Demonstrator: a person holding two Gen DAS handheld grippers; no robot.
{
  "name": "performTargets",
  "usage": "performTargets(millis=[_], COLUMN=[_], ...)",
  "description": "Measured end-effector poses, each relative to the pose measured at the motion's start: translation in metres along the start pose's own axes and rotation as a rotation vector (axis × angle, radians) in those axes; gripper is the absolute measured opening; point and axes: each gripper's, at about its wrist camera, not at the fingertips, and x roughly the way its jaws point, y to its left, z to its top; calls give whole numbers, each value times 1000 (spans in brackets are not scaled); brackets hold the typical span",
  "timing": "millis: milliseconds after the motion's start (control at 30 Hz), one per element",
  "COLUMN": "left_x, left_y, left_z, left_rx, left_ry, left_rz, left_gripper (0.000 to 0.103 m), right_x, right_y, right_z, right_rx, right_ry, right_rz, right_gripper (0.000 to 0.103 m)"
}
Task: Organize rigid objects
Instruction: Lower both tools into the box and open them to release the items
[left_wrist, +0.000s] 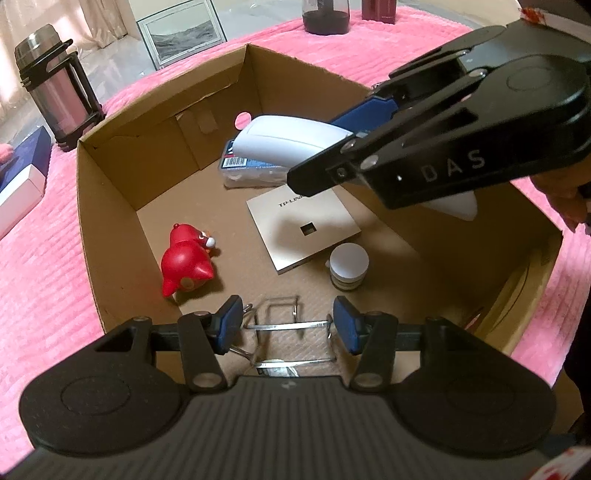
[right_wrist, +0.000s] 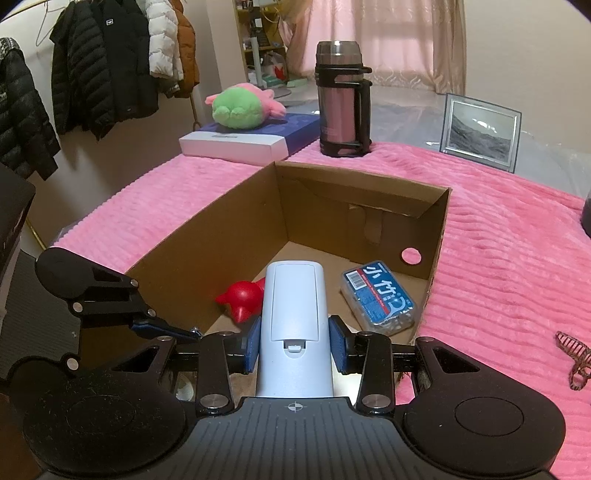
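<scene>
- Working over the cardboard box (left_wrist: 110, 236), which sits open-topped on the pink blanket (left_wrist: 40, 288); I judge it the collecting place, since several rigid things already lie on its floor.
- My right gripper (right_wrist: 295, 349) pinches the white remote-shaped device (right_wrist: 293, 314) by its sides, long axis pointing forward, and holds it above the box, I think so it can go down flat beside the rest.
- My left gripper (left_wrist: 286, 326) has its pads on either end of a wire rack (left_wrist: 284, 326) low at the near wall; whether it truly presses it I cannot tell.
- On the floor, a flat gold panel (left_wrist: 303, 229) reads "TP-LIN…", the rest hidden.
- A clear case (right_wrist: 378, 297) carries a barcode and blue label with Chinese characters I cannot read.
- A red toy figure (left_wrist: 188, 264) lies on its side.
- A small round jar (left_wrist: 349, 267) touches the panel's corner.
- "DAS" marks the right gripper's body.
</scene>
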Motion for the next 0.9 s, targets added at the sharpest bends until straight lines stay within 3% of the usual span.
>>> performTargets(millis=[333,900], left_x=[-24,-42], left_y=[7,9], left_z=[-5,-16], left_rx=[-39,-46], left_ry=[-72,-106], left_rz=[33,43], left_gripper=[49,49], right_x=[-3,0], right_y=[5,29], right_z=[-4,-8], right_rx=[-12,-112], right_ry=[19,69], right_rz=[19,41], right_gripper=[35,35])
